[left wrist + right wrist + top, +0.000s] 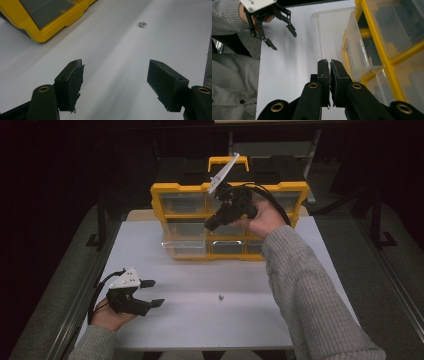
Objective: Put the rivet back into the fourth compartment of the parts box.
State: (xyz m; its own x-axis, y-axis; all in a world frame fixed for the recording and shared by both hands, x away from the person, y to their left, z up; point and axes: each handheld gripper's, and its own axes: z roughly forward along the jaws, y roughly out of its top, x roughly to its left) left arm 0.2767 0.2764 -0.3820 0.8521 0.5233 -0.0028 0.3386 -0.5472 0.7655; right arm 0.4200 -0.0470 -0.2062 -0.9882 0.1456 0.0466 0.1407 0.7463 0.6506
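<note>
A yellow organiser (181,188) with clear drawers stands upright at the back of the white table (200,320). Its lower left drawer (183,248) is pulled out, and in the right gripper view that drawer (332,32) looks empty. My right gripper (210,225) is held up in front of the organiser's middle, with its jaws (330,62) shut and nothing visible between them. At the table's left my left gripper (154,293) rests low and open, its pads (75,80) wide apart with nothing between them. A small metal screw (220,296) lies on the table beyond it (142,24).
The yellow organiser's corner (40,35) is at the upper left of the left gripper view. The left gripper (284,40) and grey sleeves appear in the right gripper view. Dark floor and metal rails flank the table.
</note>
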